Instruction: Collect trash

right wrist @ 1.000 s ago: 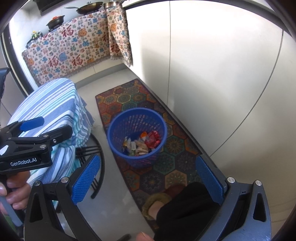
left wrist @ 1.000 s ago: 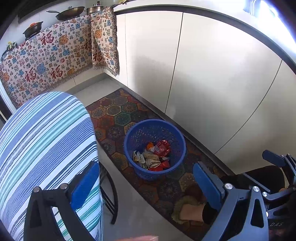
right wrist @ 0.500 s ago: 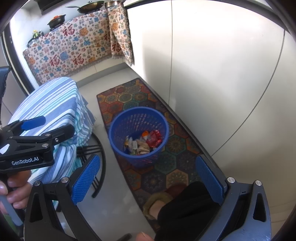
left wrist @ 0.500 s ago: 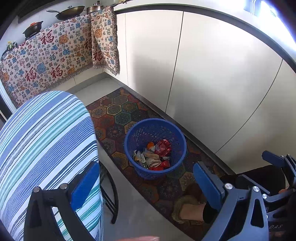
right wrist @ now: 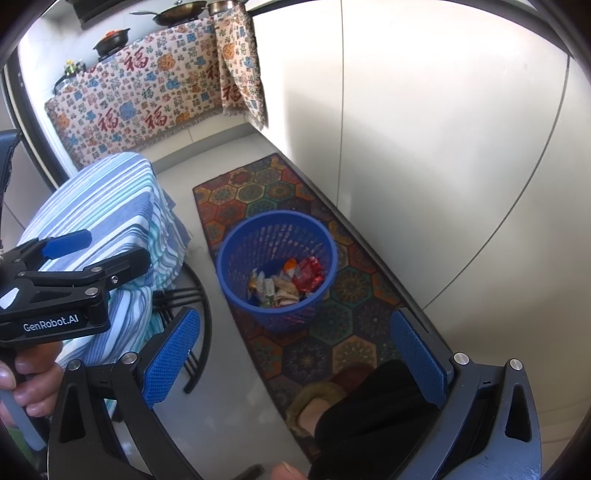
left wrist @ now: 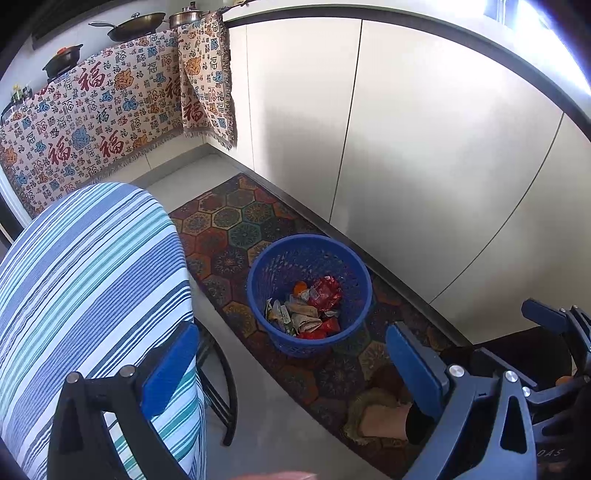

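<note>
Nearest, the left gripper (left wrist: 288, 365) has its blue fingers (left wrist: 168, 367) spread wide with nothing between them, and the right gripper (right wrist: 295, 354) is spread just as wide and holds nothing. In the right wrist view a hand (right wrist: 26, 384) grips the left gripper's handle at the near left. A slippered foot (right wrist: 317, 398) and a dark trouser leg (right wrist: 373, 417) stand on the near end of the patterned rug (right wrist: 280, 192). To the left is a table under a striped cloth (left wrist: 85, 273). Farther along the rug stands the blue basket (left wrist: 255, 284), upright, with the trash (left wrist: 308, 306), crumpled wrappers, lying in its bottom. Pale cabinet doors (left wrist: 424, 155) run along the right. Farthest, a patterned cloth (left wrist: 92, 122) hangs below pans (left wrist: 136, 26).
</note>
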The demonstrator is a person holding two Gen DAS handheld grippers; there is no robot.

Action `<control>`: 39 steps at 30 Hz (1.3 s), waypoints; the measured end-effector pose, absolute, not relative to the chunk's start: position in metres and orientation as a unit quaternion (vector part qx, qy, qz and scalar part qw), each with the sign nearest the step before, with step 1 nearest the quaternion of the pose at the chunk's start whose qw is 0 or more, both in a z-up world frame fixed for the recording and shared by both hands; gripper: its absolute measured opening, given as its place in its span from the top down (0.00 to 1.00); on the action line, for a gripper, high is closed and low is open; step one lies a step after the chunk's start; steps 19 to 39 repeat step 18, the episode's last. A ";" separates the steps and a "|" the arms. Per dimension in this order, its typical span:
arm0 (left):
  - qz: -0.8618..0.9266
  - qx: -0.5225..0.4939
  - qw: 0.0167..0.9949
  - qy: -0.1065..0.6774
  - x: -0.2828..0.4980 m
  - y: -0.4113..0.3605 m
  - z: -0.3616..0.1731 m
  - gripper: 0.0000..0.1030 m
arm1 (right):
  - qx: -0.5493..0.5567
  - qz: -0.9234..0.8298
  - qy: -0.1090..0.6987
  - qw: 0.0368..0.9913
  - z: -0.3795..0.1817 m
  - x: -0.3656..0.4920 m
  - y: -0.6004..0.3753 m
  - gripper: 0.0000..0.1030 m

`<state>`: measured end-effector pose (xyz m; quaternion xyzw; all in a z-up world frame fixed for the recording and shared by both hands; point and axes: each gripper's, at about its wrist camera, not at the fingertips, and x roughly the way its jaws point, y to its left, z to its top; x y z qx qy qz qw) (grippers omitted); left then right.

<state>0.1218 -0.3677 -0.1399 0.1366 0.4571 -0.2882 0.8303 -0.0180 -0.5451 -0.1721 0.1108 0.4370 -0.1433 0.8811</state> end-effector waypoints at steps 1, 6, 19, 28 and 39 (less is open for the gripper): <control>-0.288 0.137 0.830 0.457 0.122 -0.368 -0.140 0.00 | 0.111 -0.143 0.437 0.881 -0.173 -0.018 -0.545 0.00; -0.289 0.138 0.829 0.458 0.123 -0.371 -0.141 0.00 | 0.111 -0.144 0.438 0.881 -0.174 -0.018 -0.545 0.00; -0.293 0.138 0.827 0.459 0.120 -0.371 -0.143 0.00 | 0.116 -0.148 0.444 0.876 -0.180 -0.017 -0.548 0.00; -0.293 0.138 0.827 0.459 0.120 -0.371 -0.143 0.00 | 0.116 -0.148 0.444 0.876 -0.180 -0.017 -0.548 0.00; -0.293 0.138 0.827 0.459 0.120 -0.371 -0.143 0.00 | 0.116 -0.148 0.444 0.876 -0.180 -0.017 -0.548 0.00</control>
